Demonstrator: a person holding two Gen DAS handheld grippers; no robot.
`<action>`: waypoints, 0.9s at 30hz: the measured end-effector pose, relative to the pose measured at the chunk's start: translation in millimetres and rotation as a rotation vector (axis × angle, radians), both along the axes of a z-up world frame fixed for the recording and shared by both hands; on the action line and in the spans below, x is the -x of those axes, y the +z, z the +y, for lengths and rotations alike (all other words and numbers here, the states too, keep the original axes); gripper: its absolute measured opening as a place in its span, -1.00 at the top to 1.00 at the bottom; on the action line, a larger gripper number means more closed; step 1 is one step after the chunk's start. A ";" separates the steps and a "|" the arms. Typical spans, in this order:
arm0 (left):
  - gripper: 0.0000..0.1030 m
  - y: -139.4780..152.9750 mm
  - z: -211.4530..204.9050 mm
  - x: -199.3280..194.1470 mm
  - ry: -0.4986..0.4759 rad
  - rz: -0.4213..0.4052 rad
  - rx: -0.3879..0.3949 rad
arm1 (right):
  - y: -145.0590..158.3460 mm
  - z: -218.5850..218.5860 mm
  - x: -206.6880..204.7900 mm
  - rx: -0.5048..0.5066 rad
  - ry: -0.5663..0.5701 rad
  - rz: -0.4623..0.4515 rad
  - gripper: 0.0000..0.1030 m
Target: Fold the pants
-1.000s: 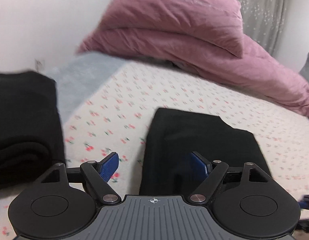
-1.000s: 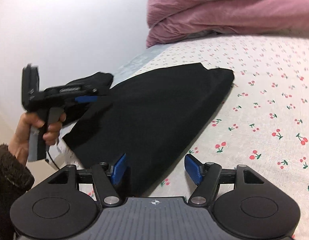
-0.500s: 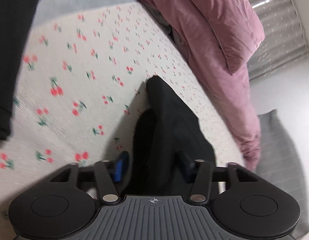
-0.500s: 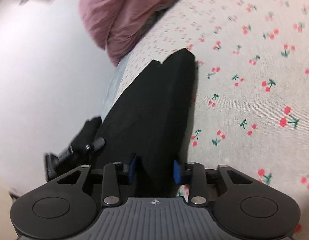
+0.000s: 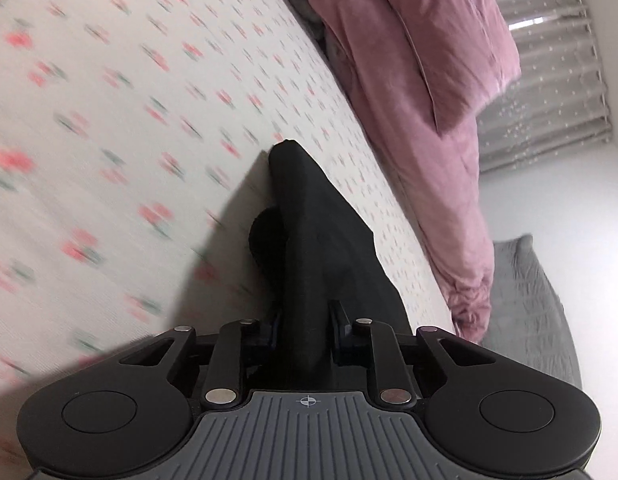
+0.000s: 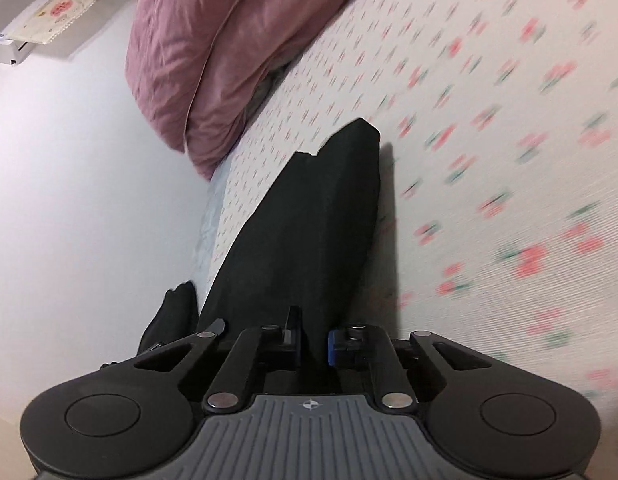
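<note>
Both: L claw (image 5: 305,326) & R claw (image 6: 313,338) clamped on pants (image 5: 317,248), pads mostly hidden.

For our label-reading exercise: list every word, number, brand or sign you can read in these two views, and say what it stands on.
Readable text: none.
Paper sheet high on the wall, right wrist view: red marks in its middle, too small and blurred to read.
Crosshair mark on the left tool's body: a symbol only; the right tool carries the same.
Black pants, pink duvet, cherry-print sheet: no lettering.
</note>
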State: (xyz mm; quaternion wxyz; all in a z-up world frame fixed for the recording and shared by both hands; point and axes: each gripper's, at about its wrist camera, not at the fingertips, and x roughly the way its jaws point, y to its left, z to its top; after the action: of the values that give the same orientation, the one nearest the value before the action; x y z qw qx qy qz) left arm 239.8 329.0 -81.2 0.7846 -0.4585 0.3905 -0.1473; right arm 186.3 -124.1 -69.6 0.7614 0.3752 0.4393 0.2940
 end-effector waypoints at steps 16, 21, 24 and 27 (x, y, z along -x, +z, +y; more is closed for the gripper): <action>0.63 18.5 -196.8 -52.9 -0.256 -0.078 -0.090 | 16.2 -167.2 17.8 0.042 -0.246 -0.102 0.77; 0.64 22.9 -221.3 -67.7 -0.303 -0.158 -0.044 | 23.5 -193.3 4.2 0.070 -0.293 -0.183 0.75; 0.56 15.8 -235.3 -81.9 -0.287 -0.164 -0.079 | 13.3 -200.6 -7.6 0.163 -0.358 -0.193 0.55; 0.38 -1.6 -242.6 -91.3 -0.226 -0.113 -0.203 | -5.4 -198.9 -21.6 0.340 -0.407 -0.116 0.31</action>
State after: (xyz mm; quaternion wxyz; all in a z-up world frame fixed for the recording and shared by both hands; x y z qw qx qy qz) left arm 331.1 86.4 -82.8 0.8260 -0.3213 0.4077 -0.2198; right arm 207.9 -323.0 -75.0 0.8808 0.3052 0.3534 0.0779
